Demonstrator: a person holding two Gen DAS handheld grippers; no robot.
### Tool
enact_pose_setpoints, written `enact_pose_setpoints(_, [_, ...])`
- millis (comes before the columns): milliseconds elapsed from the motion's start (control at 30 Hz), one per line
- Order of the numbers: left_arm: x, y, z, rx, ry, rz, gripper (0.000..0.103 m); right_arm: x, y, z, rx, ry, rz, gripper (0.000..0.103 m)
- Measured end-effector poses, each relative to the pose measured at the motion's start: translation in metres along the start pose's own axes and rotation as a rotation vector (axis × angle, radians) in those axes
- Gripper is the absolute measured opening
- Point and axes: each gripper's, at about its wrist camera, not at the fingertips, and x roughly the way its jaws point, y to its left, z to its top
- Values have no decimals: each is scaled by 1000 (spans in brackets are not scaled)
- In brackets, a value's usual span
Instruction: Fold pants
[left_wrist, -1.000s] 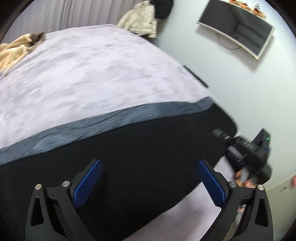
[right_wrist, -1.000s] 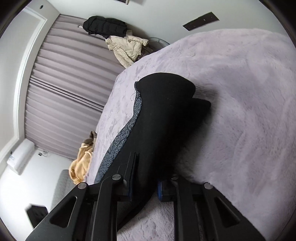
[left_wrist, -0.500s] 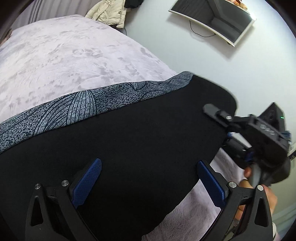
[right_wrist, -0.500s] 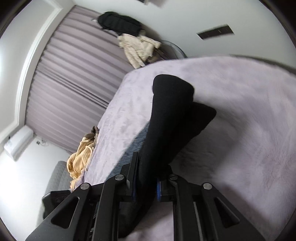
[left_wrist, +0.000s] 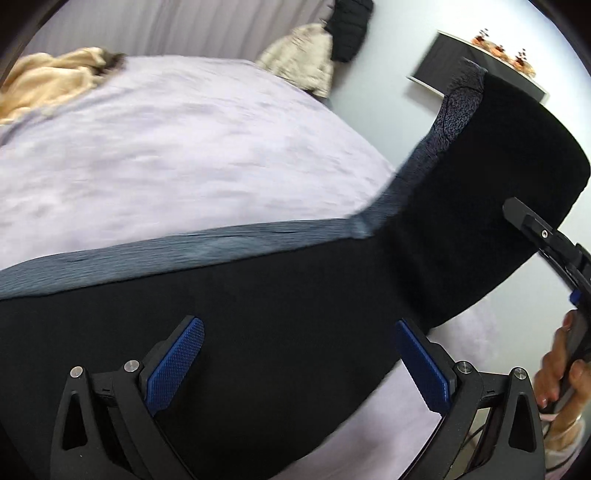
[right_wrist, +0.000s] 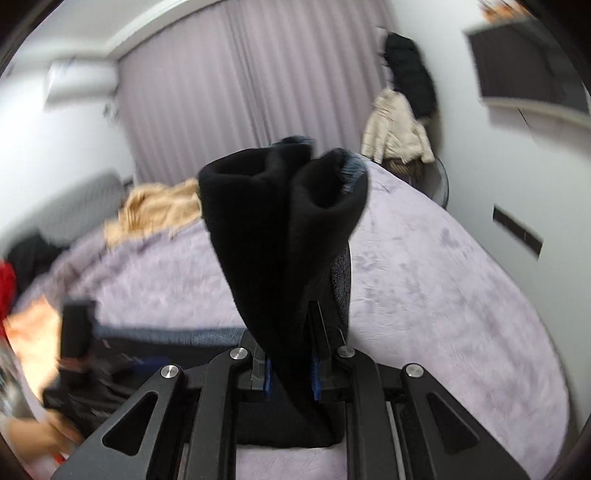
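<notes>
Black pants with a grey patterned side stripe lie across a lilac fleece bed cover. My left gripper is open just above the black fabric, its blue pads spread wide and holding nothing. My right gripper is shut on the leg end of the pants and holds it raised above the bed, the fabric bunched upward. In the left wrist view the right gripper lifts that end at the right, so the pants bend up there.
A tan garment lies at the far side of the bed. A beige and a black jacket hang by the curtain. A dark wall screen is on the right wall. A red item sits at the left.
My right gripper has raised the leg end off the bed and swung it up and over toward the rest of the pants. My left gripper stays open above the fabric.
</notes>
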Motion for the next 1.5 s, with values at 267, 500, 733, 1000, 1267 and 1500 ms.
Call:
enact_pose_setpoints(267, [-72,94,-53,-149,-51,150,103,107,168,-92,-504,301,-190,28])
enact_pose_setpoints(500, [-81,114,-59,-165,-56,165,103,53,208,-116,-628,191,-234,50])
enact_pose_setpoints(733, [-80,105,-48,-150,-25,-28,103,11,77,-76,244,222,226,67])
enact_pose_setpoints(1000, [-21,66,-24,-140,135,-142,96,43,7,-123,707,304,405,52])
enact_pose_setpoints(1267, [0,61,-26,-165,174,-112,96,86,-7,-127,832,332,403,15])
enact_pose_setpoints(1500, [-25,49,-33,-53,85,-47,96,70,6,-117,734,321,414,5])
